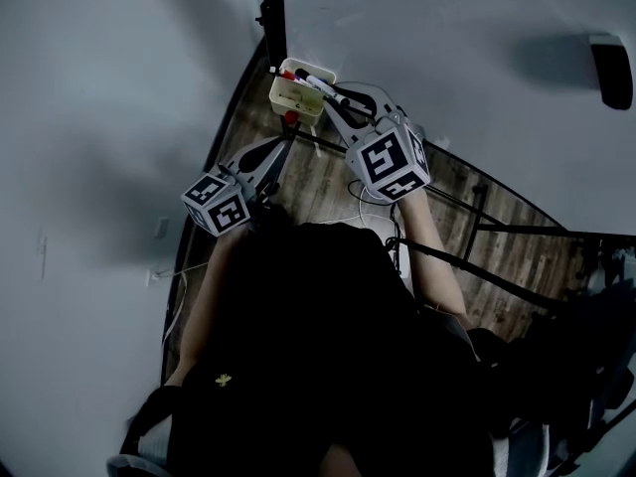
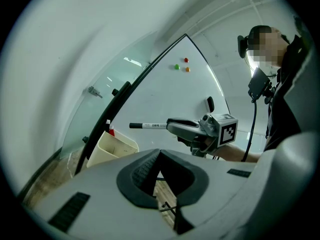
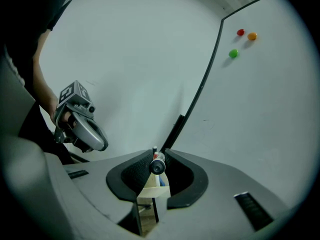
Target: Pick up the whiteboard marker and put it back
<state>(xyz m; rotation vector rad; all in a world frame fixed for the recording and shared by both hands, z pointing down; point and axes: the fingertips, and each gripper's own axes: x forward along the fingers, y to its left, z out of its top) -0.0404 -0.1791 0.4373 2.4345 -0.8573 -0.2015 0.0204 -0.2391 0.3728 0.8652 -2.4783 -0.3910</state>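
Observation:
A white whiteboard marker [image 2: 150, 126] with a black cap lies level between the jaws of my right gripper [image 2: 172, 127], which is shut on it. From above, the marker [image 1: 320, 87] hangs over a cream box [image 1: 294, 97] fixed at the whiteboard's edge, and several markers stand in that box. In the right gripper view I see the marker [image 3: 158, 167] end-on between the pads, with the box [image 3: 152, 191] just below it. My left gripper [image 1: 286, 145] hovers a little short of the box, its jaws shut and nothing in them.
The whiteboard [image 3: 265, 109] has a black frame [image 2: 125, 94] and carries red [image 3: 240, 32], orange [image 3: 251, 36] and green [image 3: 233, 53] magnets. An eraser [image 1: 608, 68] sticks to the board. Below lie a wooden floor [image 1: 328, 182] and the black stand legs [image 1: 497, 229].

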